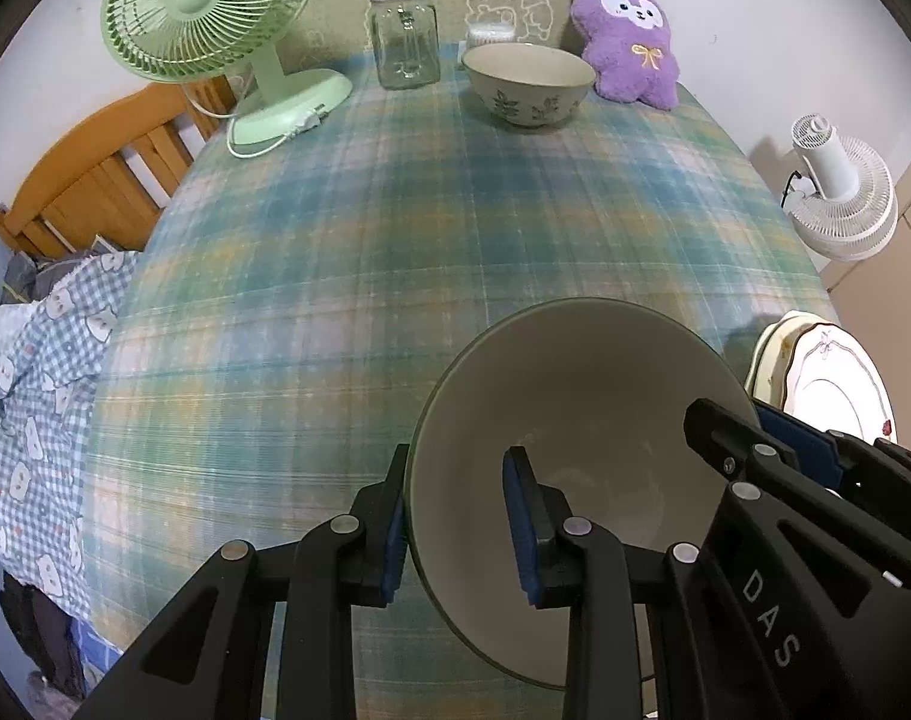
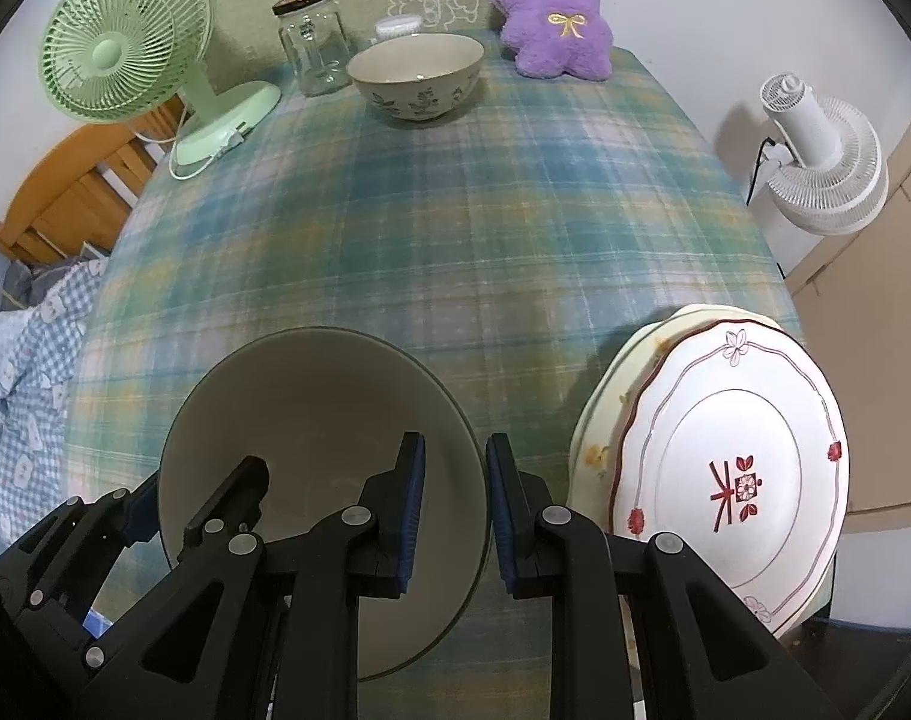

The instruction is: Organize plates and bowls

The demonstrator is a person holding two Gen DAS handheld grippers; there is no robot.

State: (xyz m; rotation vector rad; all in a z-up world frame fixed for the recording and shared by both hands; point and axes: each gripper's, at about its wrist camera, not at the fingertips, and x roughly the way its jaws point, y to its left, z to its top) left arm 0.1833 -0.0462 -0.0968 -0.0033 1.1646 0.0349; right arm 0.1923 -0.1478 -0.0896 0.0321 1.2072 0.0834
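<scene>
bowl point(image 1: 575, 420) gripped by both grippers (rim clamped).

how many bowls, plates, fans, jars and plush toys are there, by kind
bowls: 2, the plain grey-green ceramic bowl near the camera and the leaf-patterned ceramic bowl
plates: 2, the white plate with red trim stacked on a cream plate
fans: 2, green and white
glass jars: 1
purple plush toys: 1
total: 8
</scene>
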